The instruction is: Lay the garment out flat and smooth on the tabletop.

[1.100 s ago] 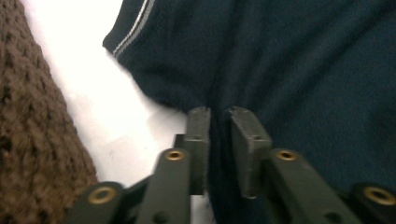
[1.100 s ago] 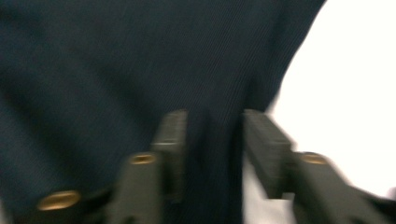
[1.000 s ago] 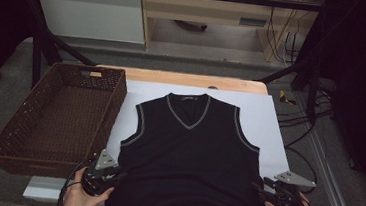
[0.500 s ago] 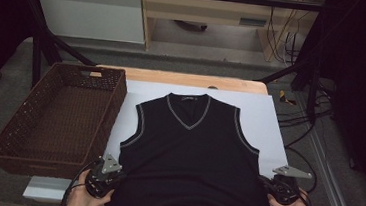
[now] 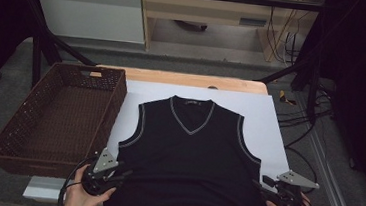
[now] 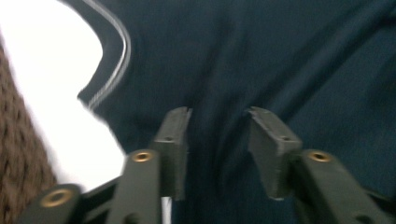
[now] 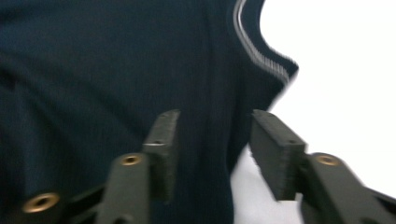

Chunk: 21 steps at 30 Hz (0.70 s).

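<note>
Jaws of your left gripper (image 6: 218, 128) and right gripper (image 7: 212, 133) have just opened halfway over the vest (image 5: 186, 158), gripping nothing; closing now could pinch one layer.

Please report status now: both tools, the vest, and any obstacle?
Left tool and right tool open, jaws just reopened, nothing gripped. Black vest flat on white sheet. Basket at left, clear of vest.
</note>
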### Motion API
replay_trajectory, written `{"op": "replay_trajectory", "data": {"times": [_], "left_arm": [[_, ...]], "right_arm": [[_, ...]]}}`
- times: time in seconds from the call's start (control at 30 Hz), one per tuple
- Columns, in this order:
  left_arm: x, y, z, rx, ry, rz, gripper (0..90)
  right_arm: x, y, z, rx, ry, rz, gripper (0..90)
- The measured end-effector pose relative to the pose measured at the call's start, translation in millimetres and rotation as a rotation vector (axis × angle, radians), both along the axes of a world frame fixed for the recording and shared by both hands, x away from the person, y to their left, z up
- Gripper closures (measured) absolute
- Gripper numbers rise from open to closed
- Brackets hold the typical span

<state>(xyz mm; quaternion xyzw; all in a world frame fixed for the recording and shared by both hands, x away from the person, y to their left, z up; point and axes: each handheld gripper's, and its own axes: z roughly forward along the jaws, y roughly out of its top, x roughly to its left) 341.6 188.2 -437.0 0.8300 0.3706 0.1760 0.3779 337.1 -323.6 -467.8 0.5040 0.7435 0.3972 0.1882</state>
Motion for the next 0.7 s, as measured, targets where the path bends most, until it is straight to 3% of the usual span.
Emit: {"op": "replay_trajectory", "data": {"times": [0.13,0.3,0.37,0.43,0.7], "left_arm": [[6.9,-7.8,-1.2,-0.042,-0.016,-0.03,41.0],[21.1,-14.4,-6.2,-0.137,-0.013,-0.08,31.8],[25.7,-16.9,-7.4,-0.14,-0.024,-0.088,27.7],[30.3,-19.8,-8.2,-0.143,-0.018,-0.09,24.2],[52.5,-24.7,-10.9,-0.228,0.03,-0.081,9.3]], "right_arm": [[14.8,5.5,-0.7,0.007,-0.039,0.018,34.0],[28.6,11.3,-0.8,0.019,-0.046,0.044,25.6],[32.2,13.2,-0.2,0.025,-0.046,0.045,24.1],[36.9,14.7,0.5,0.029,-0.055,0.039,21.2],[51.4,20.7,4.5,0.033,-0.071,0.037,14.8]]}}
